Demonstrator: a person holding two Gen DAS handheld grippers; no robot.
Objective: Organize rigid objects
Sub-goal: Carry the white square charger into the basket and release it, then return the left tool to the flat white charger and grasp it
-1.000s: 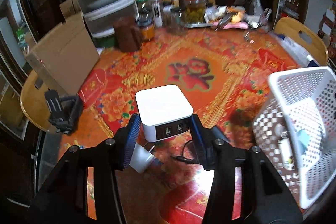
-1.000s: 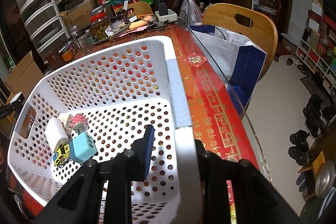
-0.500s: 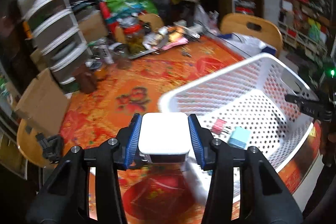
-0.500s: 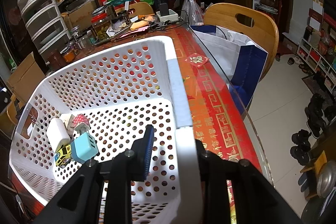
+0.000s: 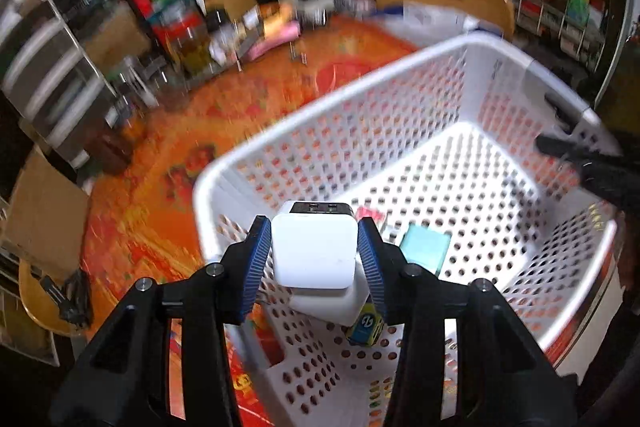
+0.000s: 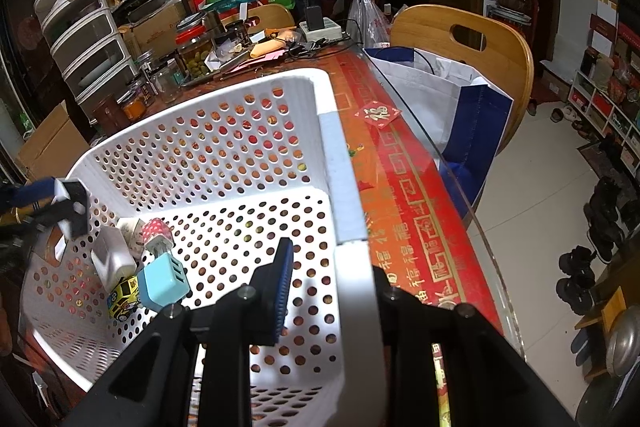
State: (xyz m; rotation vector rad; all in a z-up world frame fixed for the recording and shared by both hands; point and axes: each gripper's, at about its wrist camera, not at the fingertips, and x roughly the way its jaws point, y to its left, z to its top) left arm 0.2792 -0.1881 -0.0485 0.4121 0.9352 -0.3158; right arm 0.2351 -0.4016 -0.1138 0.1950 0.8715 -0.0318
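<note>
- One white router box [image 5: 314, 254] sits clenched between the blue pads of the left hand-held gripper [image 5: 315, 261], at 12 o'clock from it, held over the basket's near corner.
- One white perforated basket [image 6: 256, 115] stands on the counter [image 6: 416, 187]; the right hand-held gripper [image 6: 326, 291] is clamped on its rim.
- Inside: one yellow toy car [image 6: 122, 295], one teal charger [image 6: 163, 281], one white adapter [image 6: 113, 257], one red-dotted plug [image 6: 157, 233].

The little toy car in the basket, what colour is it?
Yellow, with some green and white. The toy car shows best in the right wrist view.
</note>
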